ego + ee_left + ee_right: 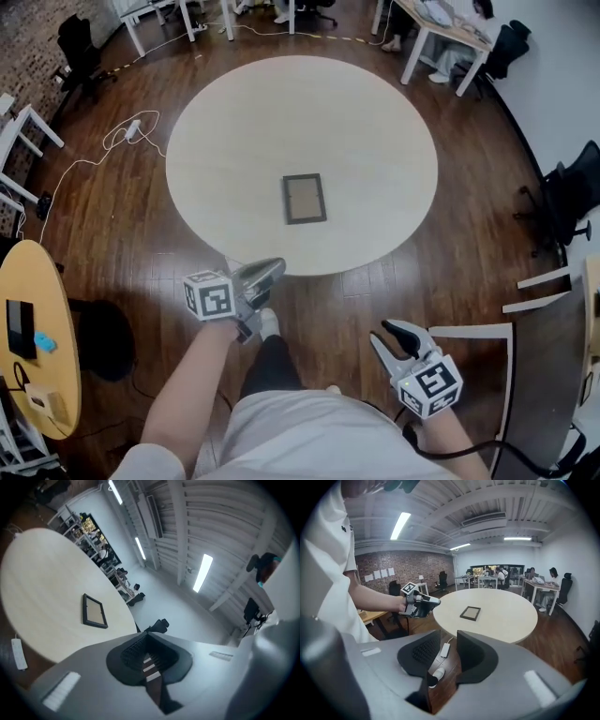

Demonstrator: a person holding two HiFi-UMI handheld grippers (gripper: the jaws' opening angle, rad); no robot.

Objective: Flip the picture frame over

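The dark-edged picture frame (305, 199) lies flat near the middle of the round pale table (375, 122). My left gripper (274, 269) hovers over the floor just off the table's near edge, jaws shut with nothing in them. In the left gripper view the gripper (149, 634) is rolled, and the frame (94, 611) sits well ahead on the table (42, 583). My right gripper (384, 336) hangs lower right, short of the table, jaws apart and empty. The right gripper view has the gripper (447, 637) aimed at the frame (470, 613), with the left gripper (423, 604) off to the left.
A white power strip (132, 129) with its cable lies on the wood floor left of the table. A yellow side table (37, 375) stands at the left and a black office chair (567, 202) at the right. Desks with seated people line the far side (539, 587).
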